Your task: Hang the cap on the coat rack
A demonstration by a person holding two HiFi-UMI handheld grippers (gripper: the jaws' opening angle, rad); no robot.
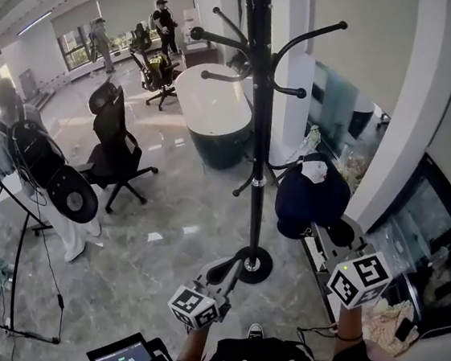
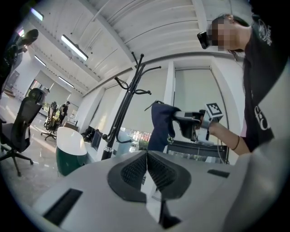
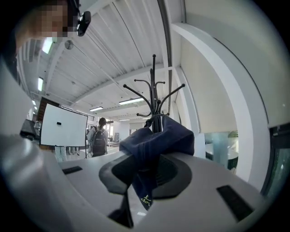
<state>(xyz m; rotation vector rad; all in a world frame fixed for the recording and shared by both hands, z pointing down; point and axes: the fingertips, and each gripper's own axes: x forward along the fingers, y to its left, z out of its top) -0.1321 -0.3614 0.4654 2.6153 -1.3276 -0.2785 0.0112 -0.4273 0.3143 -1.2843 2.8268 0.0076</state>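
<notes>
A black swivel office chair (image 1: 115, 151) stands at left. Lower centre, the left tongs (image 2: 147, 156) are pressed together, empty. A black metal coat rack (image 1: 256, 122) rises mid-frame. Just right of its pole, beside a lower hook, the right tongs (image 3: 147, 170) pinch the navy fabric cap (image 1: 312, 198).

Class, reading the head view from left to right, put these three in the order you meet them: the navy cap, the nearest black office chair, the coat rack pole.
black office chair → coat rack pole → navy cap
</notes>
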